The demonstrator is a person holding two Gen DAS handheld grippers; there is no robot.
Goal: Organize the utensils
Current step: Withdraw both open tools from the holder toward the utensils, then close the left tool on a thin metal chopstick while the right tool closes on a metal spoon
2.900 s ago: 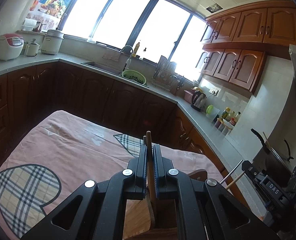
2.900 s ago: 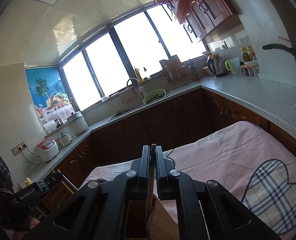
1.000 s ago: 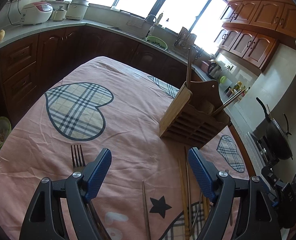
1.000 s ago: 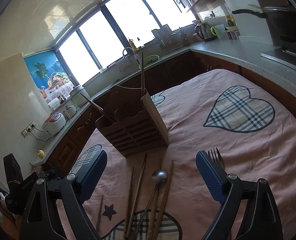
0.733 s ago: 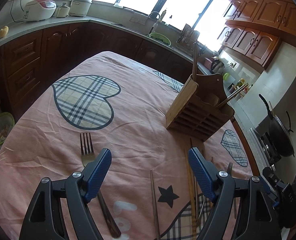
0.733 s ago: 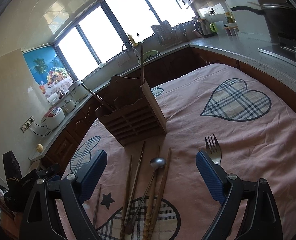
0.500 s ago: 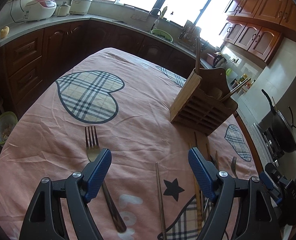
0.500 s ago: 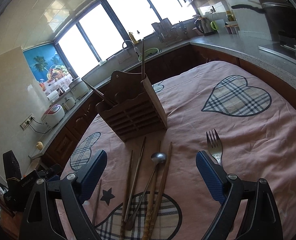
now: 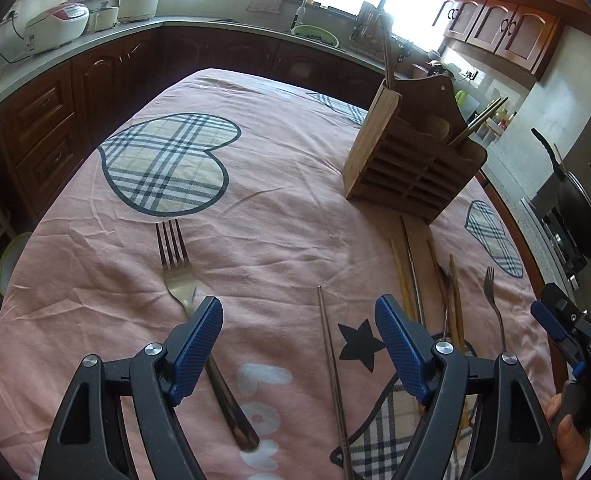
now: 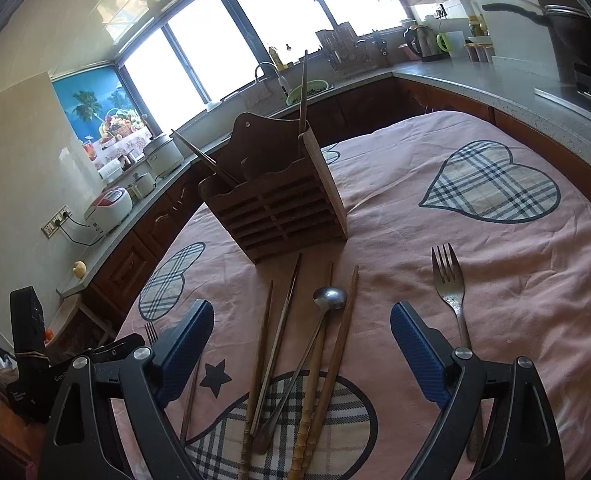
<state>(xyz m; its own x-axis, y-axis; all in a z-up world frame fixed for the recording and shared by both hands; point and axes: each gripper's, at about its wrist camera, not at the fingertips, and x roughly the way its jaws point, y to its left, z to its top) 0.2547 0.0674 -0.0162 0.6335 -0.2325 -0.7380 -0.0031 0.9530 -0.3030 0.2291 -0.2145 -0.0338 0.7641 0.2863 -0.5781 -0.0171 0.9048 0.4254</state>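
A: Kitchen surface, pink cloth. Holder now has two chopsticks dropped in; both pulled back.

B: Grippers?

A: Left hand-held gripper and right hand-held gripper both spread, empty. Chopsticks, spoon, fork remain, loose, near front edge. Open cloth for approach.

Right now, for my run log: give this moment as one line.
left gripper: open, empty | right gripper: open, empty | forks, chopsticks, spoon: loose on cloth | holder: two chopsticks inside
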